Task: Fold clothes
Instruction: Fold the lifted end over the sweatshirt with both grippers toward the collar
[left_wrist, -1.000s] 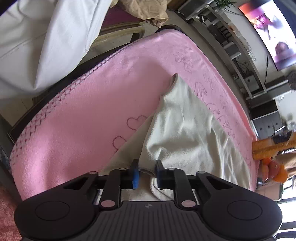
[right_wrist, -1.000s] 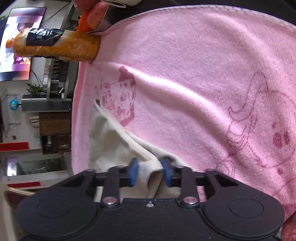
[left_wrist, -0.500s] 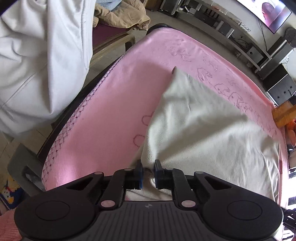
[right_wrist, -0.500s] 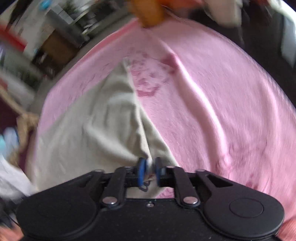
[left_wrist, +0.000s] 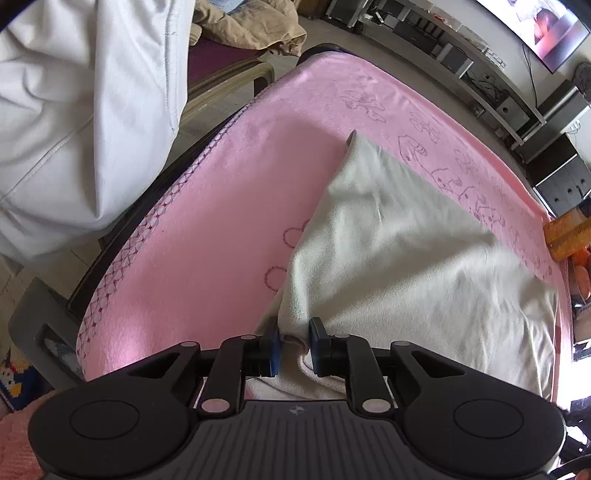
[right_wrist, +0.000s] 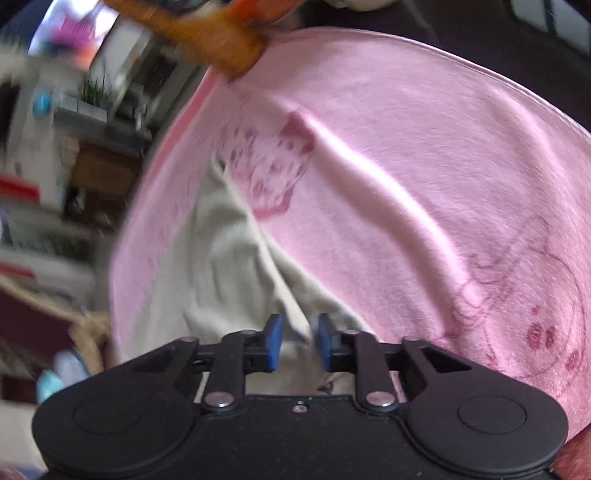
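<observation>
The pink blanket (left_wrist: 207, 236), printed with hearts and cartoon outlines, covered the whole counter and served as the landmark for everything else. On the blanket lay the cream cloth (left_wrist: 399, 266), the piece being folded; it spread from the blanket's near edge toward its far right side, with one pointed corner reaching up toward the blanket's middle in the left wrist view. In the right wrist view the same cream cloth (right_wrist: 207, 266) sat on the blanket's left part, creased along a ridge, its far tip touching a dark pink cartoon print.

Beyond the blanket's left edge hung a large white garment (left_wrist: 81, 110), and past the blanket's far edge tan clothes (left_wrist: 251, 26) were heaped on a seat. Off the blanket's far right corner ran a media shelf (left_wrist: 491, 96) under a lit screen (left_wrist: 535, 26).

At the blanket's near edge the left gripper (left_wrist: 293, 341) had its jaws clamped on a bunched fold of the cream cloth, the blue pads pressing it from both sides. The right gripper (right_wrist: 297, 339), also at the blanket's near edge, had its jaws closing on a raised pleat of the cloth that stood between the pads; the blur there made the contact hard to judge, though the pads appeared to pinch it.
</observation>
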